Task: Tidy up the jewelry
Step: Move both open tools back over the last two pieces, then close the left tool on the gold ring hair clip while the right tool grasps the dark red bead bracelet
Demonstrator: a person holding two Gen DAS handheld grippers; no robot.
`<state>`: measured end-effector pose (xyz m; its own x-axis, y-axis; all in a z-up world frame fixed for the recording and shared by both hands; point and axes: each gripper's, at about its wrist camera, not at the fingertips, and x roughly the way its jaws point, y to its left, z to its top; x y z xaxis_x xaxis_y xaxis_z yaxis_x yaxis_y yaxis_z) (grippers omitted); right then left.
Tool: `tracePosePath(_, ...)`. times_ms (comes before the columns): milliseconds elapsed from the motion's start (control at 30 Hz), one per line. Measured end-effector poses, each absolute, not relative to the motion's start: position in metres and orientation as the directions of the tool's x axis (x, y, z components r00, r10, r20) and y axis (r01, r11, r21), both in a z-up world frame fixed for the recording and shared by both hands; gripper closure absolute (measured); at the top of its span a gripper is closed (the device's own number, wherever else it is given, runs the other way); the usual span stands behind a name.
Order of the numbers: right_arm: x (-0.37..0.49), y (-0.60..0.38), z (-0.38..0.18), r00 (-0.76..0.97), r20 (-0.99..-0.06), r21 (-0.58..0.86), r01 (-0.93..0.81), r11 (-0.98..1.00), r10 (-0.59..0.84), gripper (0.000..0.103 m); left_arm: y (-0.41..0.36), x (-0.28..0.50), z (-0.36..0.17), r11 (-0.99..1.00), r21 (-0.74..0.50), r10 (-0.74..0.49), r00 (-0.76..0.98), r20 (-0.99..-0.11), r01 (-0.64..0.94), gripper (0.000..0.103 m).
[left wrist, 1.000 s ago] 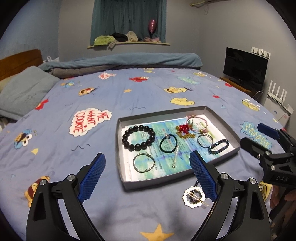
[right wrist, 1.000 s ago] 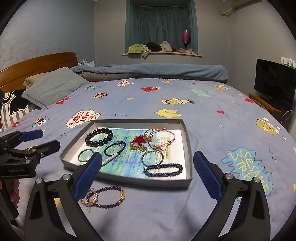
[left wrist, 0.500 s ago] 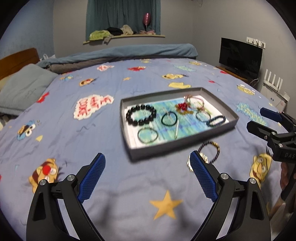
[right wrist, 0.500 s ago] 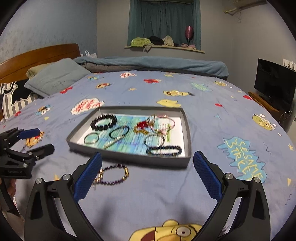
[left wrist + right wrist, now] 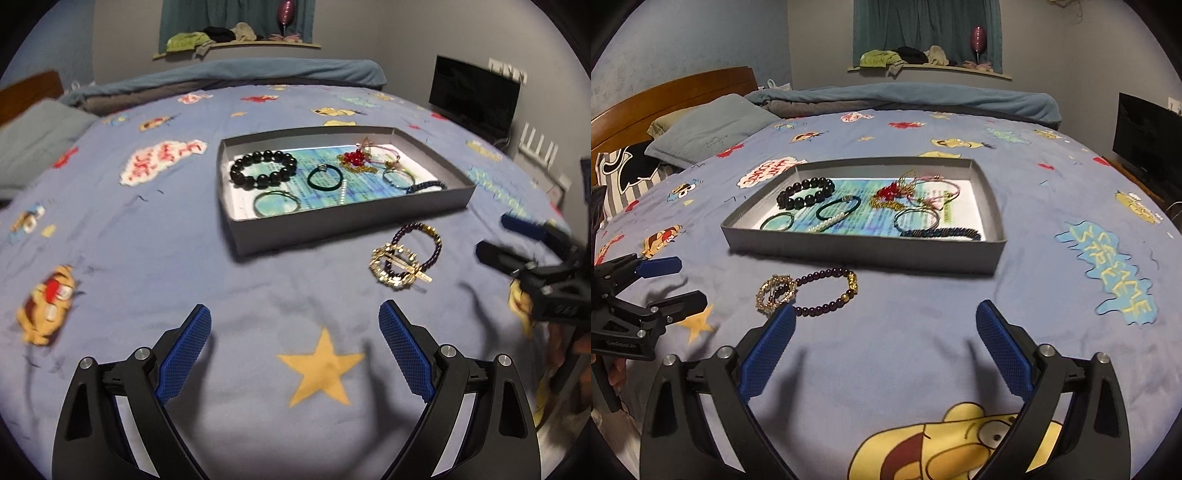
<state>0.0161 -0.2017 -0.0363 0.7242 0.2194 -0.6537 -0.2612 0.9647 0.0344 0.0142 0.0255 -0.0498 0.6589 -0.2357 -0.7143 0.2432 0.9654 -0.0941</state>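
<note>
You have pulled both grippers, left (image 5: 293,345) and right (image 5: 884,345), back with jaws wide and empty, so the purple bead bracelet (image 5: 827,291) and gold ring (image 5: 774,291) lie outside the tray (image 5: 864,251).

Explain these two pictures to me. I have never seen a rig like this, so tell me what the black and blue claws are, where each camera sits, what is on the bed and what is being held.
There is no robot here. A person holds a hand-held gripper in each hand, each carrying a wide-angle camera that looks forward along its two fingers.

One picture comes from the left gripper, the other from the right gripper. Each also sees the other gripper at its edge.

On the bed sits a grey tray holding several bracelets, among them a black bead bracelet. Outside the tray, in front of it, lie a purple bracelet and a gold ring-shaped piece, overlapping.

Both grippers are open and hold nothing.
</note>
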Motion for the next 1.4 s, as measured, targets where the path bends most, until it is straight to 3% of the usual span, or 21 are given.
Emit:
tracePosePath(167,0.027,-0.201,-0.045,0.704,-0.669,0.062,-0.267,0.962,0.238,0.033,0.008,0.019,-0.056,0.95,-0.119,-0.286,0.651,-0.704,0.288,0.014)
tracePosePath(300,0.038,-0.202,-0.05,0.678,-0.682,0.099,-0.285,0.953,0.273,0.057,-0.015,0.016,-0.06,0.924,-0.048,-0.305,0.657,-0.69,0.379,0.024)
tracePosePath(467,0.047,-0.2,-0.05,0.66,-0.682,0.133,-0.312,0.941,0.315,0.06,-0.027,0.018,-0.065,0.91,-0.007,-0.302,0.651,-0.696,0.414,0.029)
tracePosePath(600,0.055,-0.189,-0.053,0.644,-0.694,0.123,-0.334,0.935,0.321,0.074,-0.027,0.02,-0.064,0.908,-0.019,-0.315,0.653,-0.689,0.418,0.031)
tracePosePath(733,0.064,-0.182,-0.059,0.623,-0.712,0.124,-0.343,0.931,0.325,0.076,-0.029,0.023,-0.067,0.903,-0.027,-0.326,0.644,-0.692,0.428,0.031)
tracePosePath(767,0.065,-0.181,-0.061,0.62,-0.714,0.124,-0.343,0.931,0.324,0.079,-0.029,0.024,-0.067,0.903,-0.03,-0.328,0.642,-0.693,0.429,0.031)
tracePosePath(800,0.066,-0.182,-0.062,0.618,-0.716,0.126,-0.342,0.931,0.324,0.091,-0.029,0.025,-0.067,0.902,-0.039,-0.335,0.642,-0.69,0.43,0.031)
tracePosePath(833,0.066,-0.183,-0.063,0.618,-0.715,0.132,-0.341,0.931,0.328,0.093,-0.028,0.025,-0.066,0.901,-0.047,-0.342,0.641,-0.687,0.431,0.031)
tracePosePath(1100,0.06,-0.188,-0.059,0.634,-0.696,0.147,-0.334,0.931,0.337,0.094,-0.033,0.027,-0.063,0.886,-0.097,-0.398,0.635,-0.662,0.454,0.033)
tracePosePath(1400,0.061,-0.191,-0.061,0.625,-0.698,0.162,-0.337,0.928,0.349,0.094,-0.041,0.038,-0.067,0.871,-0.108,-0.422,0.616,-0.666,0.479,0.054)
